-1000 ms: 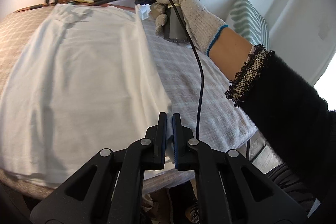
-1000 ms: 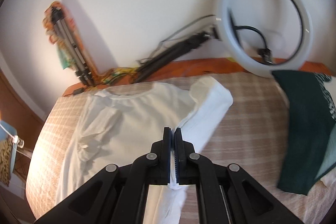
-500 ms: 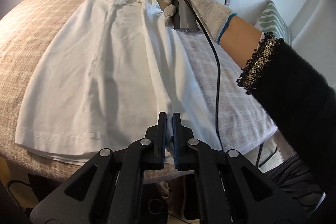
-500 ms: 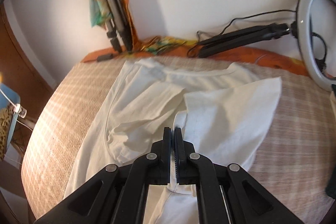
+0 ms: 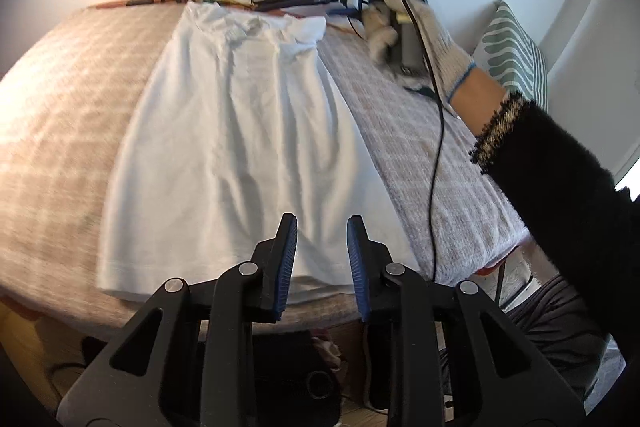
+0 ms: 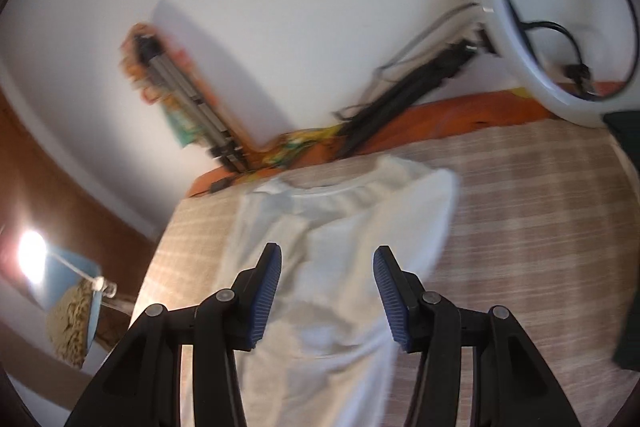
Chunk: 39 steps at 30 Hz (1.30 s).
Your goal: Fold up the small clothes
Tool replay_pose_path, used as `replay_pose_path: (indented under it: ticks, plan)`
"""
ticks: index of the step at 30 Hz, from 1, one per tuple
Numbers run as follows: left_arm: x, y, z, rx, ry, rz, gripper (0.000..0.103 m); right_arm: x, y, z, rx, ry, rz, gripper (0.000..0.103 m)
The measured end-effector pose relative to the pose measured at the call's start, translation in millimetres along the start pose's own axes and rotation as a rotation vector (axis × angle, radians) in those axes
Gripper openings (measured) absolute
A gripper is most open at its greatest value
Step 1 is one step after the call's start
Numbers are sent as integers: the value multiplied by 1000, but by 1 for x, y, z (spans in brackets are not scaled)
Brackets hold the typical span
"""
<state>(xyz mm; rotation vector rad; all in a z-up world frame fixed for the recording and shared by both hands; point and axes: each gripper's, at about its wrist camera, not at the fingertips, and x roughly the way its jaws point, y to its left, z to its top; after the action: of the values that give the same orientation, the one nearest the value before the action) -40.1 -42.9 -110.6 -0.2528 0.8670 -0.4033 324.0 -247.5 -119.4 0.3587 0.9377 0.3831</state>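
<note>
On the beige plaid bedspread (image 5: 60,115) lies the white T-shirt (image 5: 240,147), spread lengthwise with both sides folded in, its neckline toward the wall and its hem near the bed's front edge. Over that hem hangs the left gripper (image 5: 321,245), its blue-padded jaws spread apart with nothing between them. At the far end, beside the shirt's folded sleeve, a hand in a knit glove (image 5: 432,39) holds the right gripper (image 6: 326,287); the right wrist view shows its jaws wide apart too, above the shirt's upper part and clear of the cloth. A ring light (image 6: 560,27) leans against the wall, a folded tripod (image 6: 188,99) stands beside it, and a dark green garment (image 6: 628,247) lies on the bed's right side.
</note>
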Motion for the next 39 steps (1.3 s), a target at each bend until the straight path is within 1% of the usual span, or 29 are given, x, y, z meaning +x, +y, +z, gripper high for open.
replay_pose_path:
  ticks: [3, 4, 8, 10, 12, 15, 16, 17, 18, 20, 21, 22, 23, 25, 27, 29, 31, 32, 33, 34, 36, 37, 38, 39]
  plan:
    - [-12, 13, 13, 4, -8, 14, 25, 14, 1, -2, -2, 25, -23, 51]
    - [-16, 18, 19, 4, -20, 33, 25, 19, 5, -2, -11, 31, -29, 51]
    - [-24, 37, 37, 7, -80, 114, 25, 54, 39, -1, -102, 72, -60, 51]
    - [-24, 46, 40, -8, -99, 128, 24, 69, 49, 0, -133, 86, -89, 51]
    - [-20, 55, 40, -32, -101, 140, 24, 87, 61, 0, -179, 98, -144, 51]
    - [-11, 66, 40, -62, -77, 138, 25, 107, 64, -3, -209, 129, -169, 51]
    - [-8, 68, 40, -66, -68, 136, 24, 114, 63, -5, -213, 142, -191, 47]
    - [-6, 70, 40, -68, -63, 136, 25, 118, 61, -5, -213, 150, -207, 41]
    - [-5, 71, 40, -70, -63, 136, 25, 121, 58, -7, -211, 151, -221, 38]
    - [-5, 74, 41, -75, -63, 131, 24, 119, 53, -5, -211, 139, -219, 24]
    - [-5, 75, 41, -79, -63, 130, 24, 117, 49, -4, -204, 132, -222, 8]
    - [-4, 75, 42, -83, -62, 128, 24, 116, 45, -3, -195, 129, -218, 4]
    - [-4, 75, 41, -88, -61, 123, 24, 111, 36, -2, -156, 117, -183, 2]
    - [-5, 74, 41, -93, -61, 116, 24, 103, 25, 0, -98, 90, -130, 2]
    - [-6, 74, 41, -88, -64, 113, 24, 94, 26, 4, -87, 58, -90, 2]
    - [-6, 71, 40, -83, -67, 109, 25, 85, 37, 6, -128, 18, -62, 2]
    - [-4, 73, 41, -77, -64, 108, 24, 82, 54, 7, -174, -12, 5, 2]
    - [-3, 72, 41, -76, -60, 108, 24, 87, 63, 6, -204, -3, 20, 2]
    - [-2, 73, 41, -77, -58, 108, 24, 96, 70, 4, -219, 14, 7, 4]
    - [-1, 72, 41, -78, -57, 110, 24, 106, 72, 2, -217, 37, 12, 6]
    - [-1, 71, 41, -77, -57, 115, 24, 127, 72, -4, -192, 92, 57, 10]
    - [-1, 71, 41, -74, -60, 120, 25, 139, 71, -7, -186, 130, 53, 24]
    - [-1, 70, 42, -71, -63, 123, 25, 145, 69, -8, -181, 159, 45, 27]
    - [-2, 70, 42, -66, -69, 128, 24, 140, 69, -7, -183, 136, 65, 32]
